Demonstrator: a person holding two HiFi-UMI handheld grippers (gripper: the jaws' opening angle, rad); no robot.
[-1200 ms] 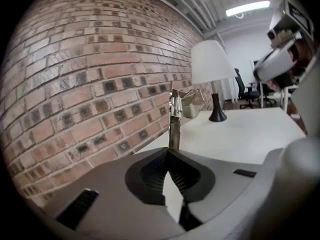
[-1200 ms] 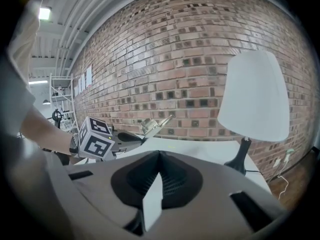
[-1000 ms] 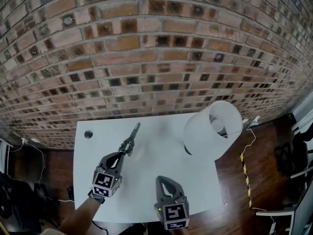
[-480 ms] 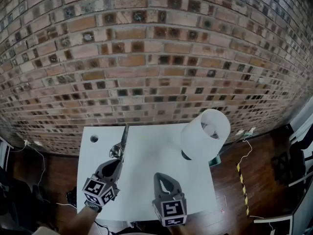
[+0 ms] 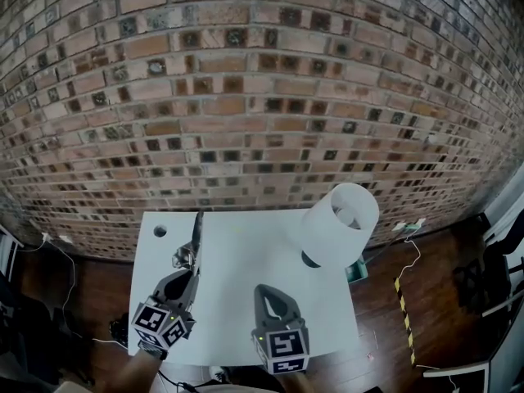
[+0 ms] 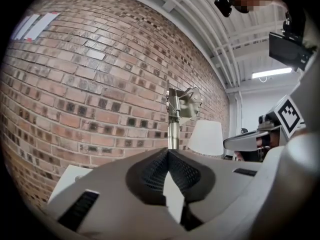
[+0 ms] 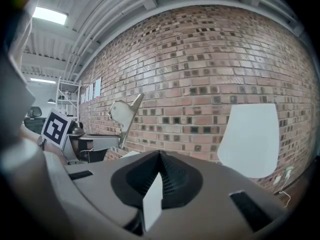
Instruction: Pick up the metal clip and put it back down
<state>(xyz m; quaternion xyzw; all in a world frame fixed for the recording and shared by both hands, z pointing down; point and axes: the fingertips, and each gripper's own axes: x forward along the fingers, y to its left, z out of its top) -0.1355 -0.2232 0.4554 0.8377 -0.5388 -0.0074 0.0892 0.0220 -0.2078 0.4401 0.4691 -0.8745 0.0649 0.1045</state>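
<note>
The metal clip (image 5: pixel 196 237) is a long silver clamp with a spring near its lower end. My left gripper (image 5: pixel 191 272) is shut on its bottom end and holds it up above the white table (image 5: pixel 246 248), near the left side. In the left gripper view the clip (image 6: pixel 174 118) stands straight up from the closed jaw tips, against the brick wall. The right gripper view shows the clip (image 7: pixel 123 115) raised at the left. My right gripper (image 5: pixel 267 289) hovers over the table's front middle, shut, with nothing in it.
A white lamp shade (image 5: pixel 339 223) stands at the table's right rear, and it also shows as the lamp shade (image 7: pixel 249 139) in the right gripper view. A round cable hole (image 5: pixel 160 231) sits at the table's far left corner. The brick wall (image 5: pixel 262 97) runs behind the table. Cables lie on the wooden floor (image 5: pixel 409 301).
The left gripper has carried the clip leftward and tipped it more upright, toward the table's left side. The right gripper has stayed in about the same place.
</note>
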